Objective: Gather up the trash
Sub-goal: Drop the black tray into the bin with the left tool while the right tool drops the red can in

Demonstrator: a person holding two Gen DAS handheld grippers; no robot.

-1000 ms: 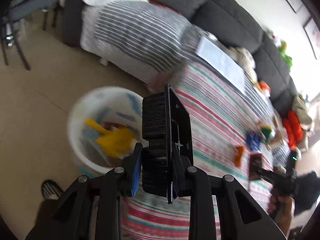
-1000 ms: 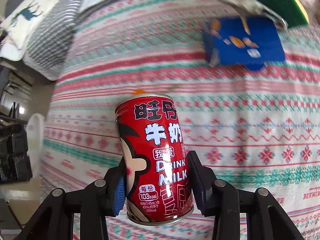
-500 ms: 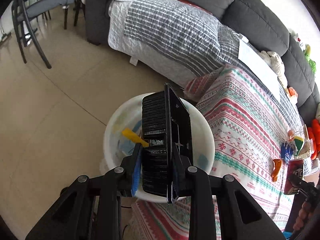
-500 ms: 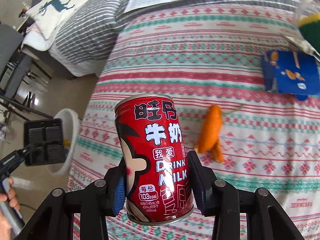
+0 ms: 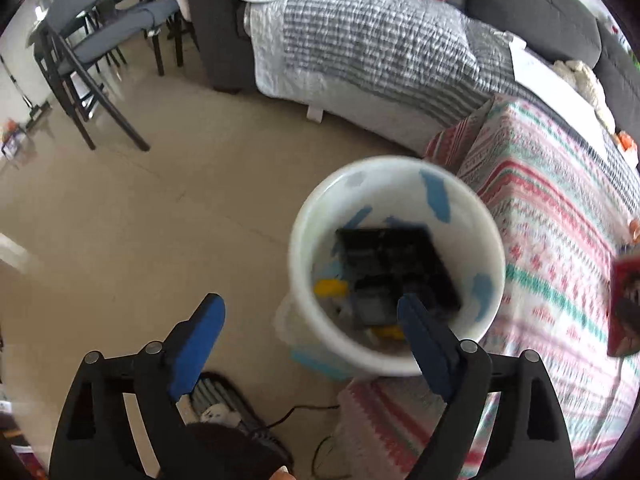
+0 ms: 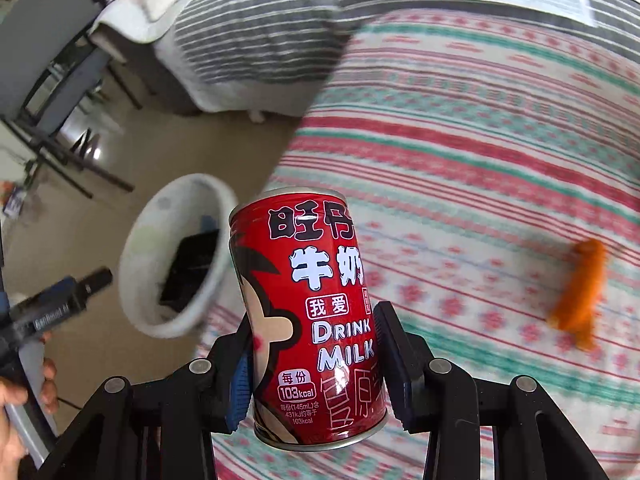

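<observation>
A white trash bucket (image 5: 308,240) stands on the floor beside the table. A black plastic tray (image 5: 396,264) lies inside it on yellow and blue scraps. My left gripper (image 5: 310,316) is open and empty just above the bucket's near rim. My right gripper (image 6: 316,344) is shut on a red milk can (image 6: 312,312), held upright above the table edge. The bucket (image 6: 140,264) and the tray (image 6: 192,268) also show in the right wrist view, left of the can. The can (image 5: 624,308) appears at the right edge of the left wrist view.
The table carries a striped red, green and white cloth (image 6: 480,140). An orange scrap (image 6: 580,300) lies on it to the right. A grey sofa with a striped blanket (image 5: 360,40) stands behind. Dark chairs (image 5: 88,64) stand at the far left.
My left gripper has opened and the black tray has dropped into the bucket. My right gripper has carried the can left, toward the bucket.
</observation>
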